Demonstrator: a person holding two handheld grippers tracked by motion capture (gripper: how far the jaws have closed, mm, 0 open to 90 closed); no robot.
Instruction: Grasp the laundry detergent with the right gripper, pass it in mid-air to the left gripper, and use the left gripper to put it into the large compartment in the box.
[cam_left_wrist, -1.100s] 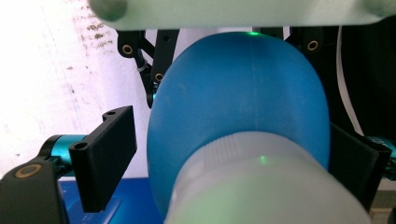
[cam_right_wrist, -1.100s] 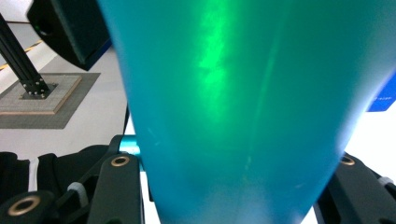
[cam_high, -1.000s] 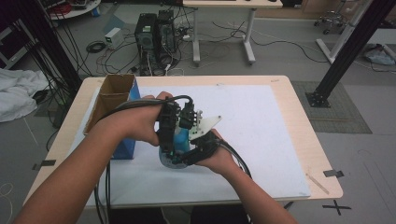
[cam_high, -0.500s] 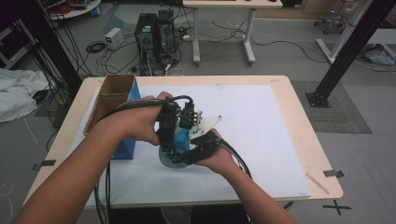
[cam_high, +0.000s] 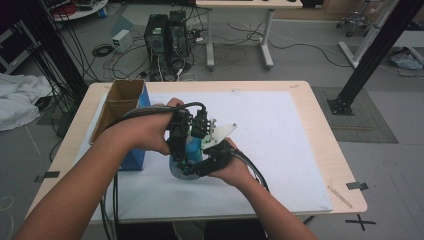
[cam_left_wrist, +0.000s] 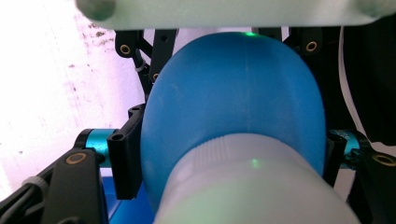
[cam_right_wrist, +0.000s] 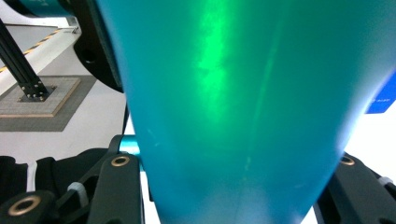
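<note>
A light wooden table (cam_high: 320, 120) with rounded corners is carrying a smooth white sheet (cam_high: 280, 140) that is covering most of its top. At the left of that sheet an open box (cam_high: 122, 100) is standing, brown cardboard inside, glossy blue outside.

Just right of the box, near the middle of the sheet, a blue bottle (cam_high: 192, 150) is being held above the sheet between both tools. It is smooth, rounded plastic, bulging at the shoulder, with a pale, finely ribbed cap (cam_left_wrist: 243, 186).

The right gripper (cam_high: 207, 162) is clamping the bottle's body, its black jaws pressing on both sides of the teal-looking wall in the right gripper view.

The left gripper (cam_high: 182, 147) is coming from above; its jaws have just been closing, with the bottle's cap end between them, and whether its pads are pressing yet cannot be told.
</note>
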